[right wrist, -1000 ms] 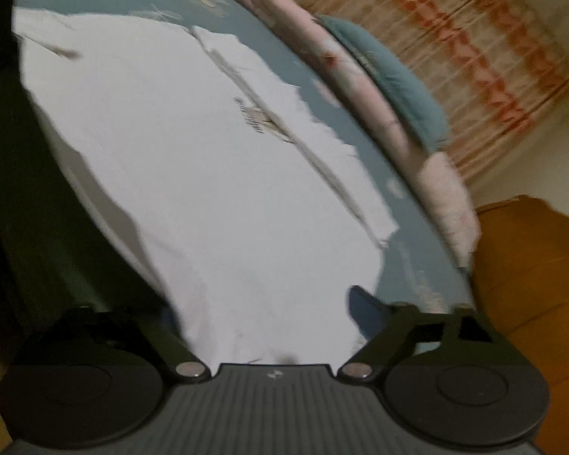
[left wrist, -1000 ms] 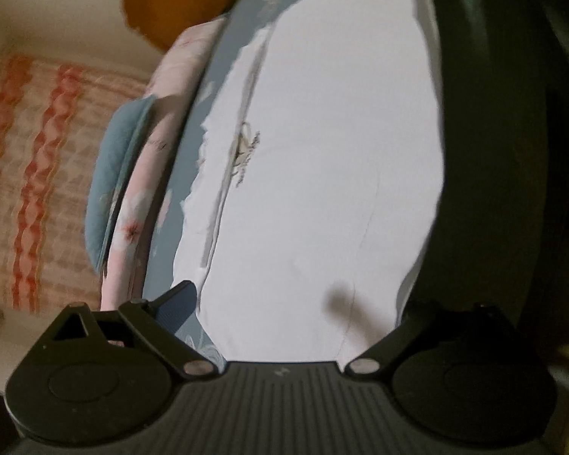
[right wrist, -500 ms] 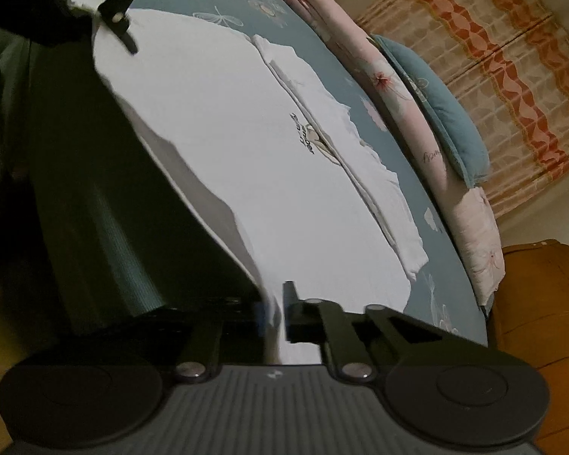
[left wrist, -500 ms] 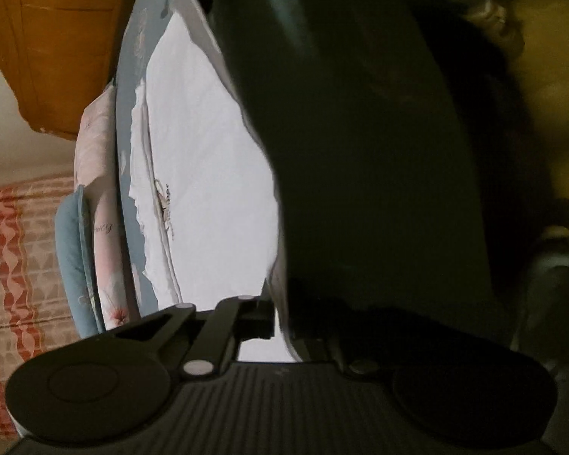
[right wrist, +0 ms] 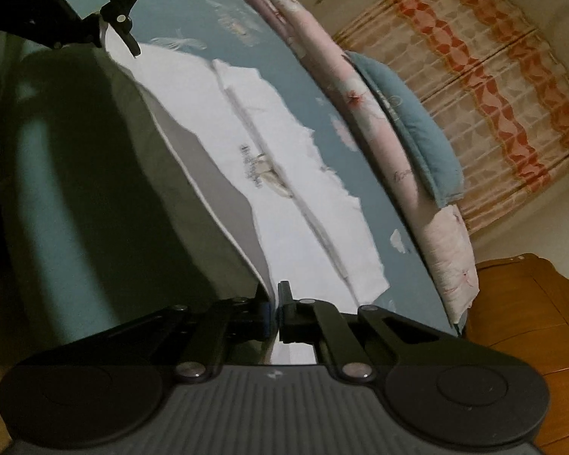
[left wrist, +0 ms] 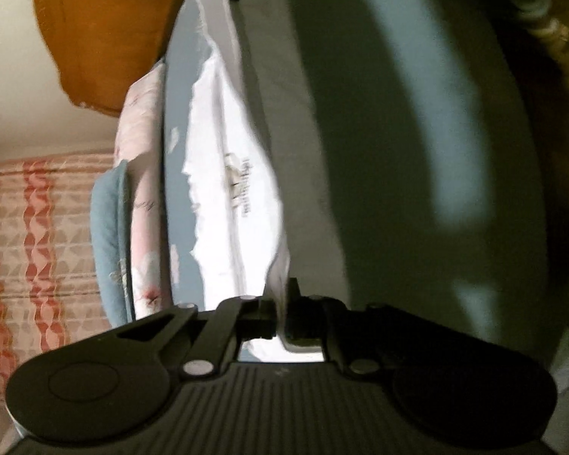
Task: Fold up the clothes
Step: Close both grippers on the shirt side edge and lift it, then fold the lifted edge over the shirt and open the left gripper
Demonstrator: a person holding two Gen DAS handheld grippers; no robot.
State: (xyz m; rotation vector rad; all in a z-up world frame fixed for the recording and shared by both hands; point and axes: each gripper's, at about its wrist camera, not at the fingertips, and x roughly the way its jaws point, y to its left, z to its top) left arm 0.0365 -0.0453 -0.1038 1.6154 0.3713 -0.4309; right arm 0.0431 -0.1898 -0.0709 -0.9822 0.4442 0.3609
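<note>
A white cotton T-shirt with a small dark chest print (right wrist: pixel 269 174) lies spread on a bed covered by a blue-grey sheet patterned with pale motifs (right wrist: pixel 269 53). Its near hem is lifted off the sheet, so the shaded underside of the cloth shows as a grey flap, while the far part, with the print and a long lengthwise crease, lies flat.

The black two-finger right tool (right wrist: pixel 276 313) is clenched on the near edge of the shirt: the jaws stand together with the white cloth pinched between them. The black two-finger left tool (left wrist: pixel 282 316) is likewise clamped on the hem at the other corner, with a fold of white fabric rising from between its closed jaws. In the right wrist view the left tool (right wrist: pixel 106 26) shows at the top left, holding its corner of the shirt above the sheet (its own camera is partly filled by a dark, blurred mass on the right that I cannot identify).

Along the far edge of the bed lie a pink floral quilt rolled lengthwise (right wrist: pixel 364 113) and, against it, a plain teal pillow (right wrist: pixel 417 129). Behind them hangs a cream curtain with wavy orange-red bands (right wrist: pixel 493 76). A brown wooden piece of furniture (right wrist: pixel 527 303) stands beside the bed at the lower right.
</note>
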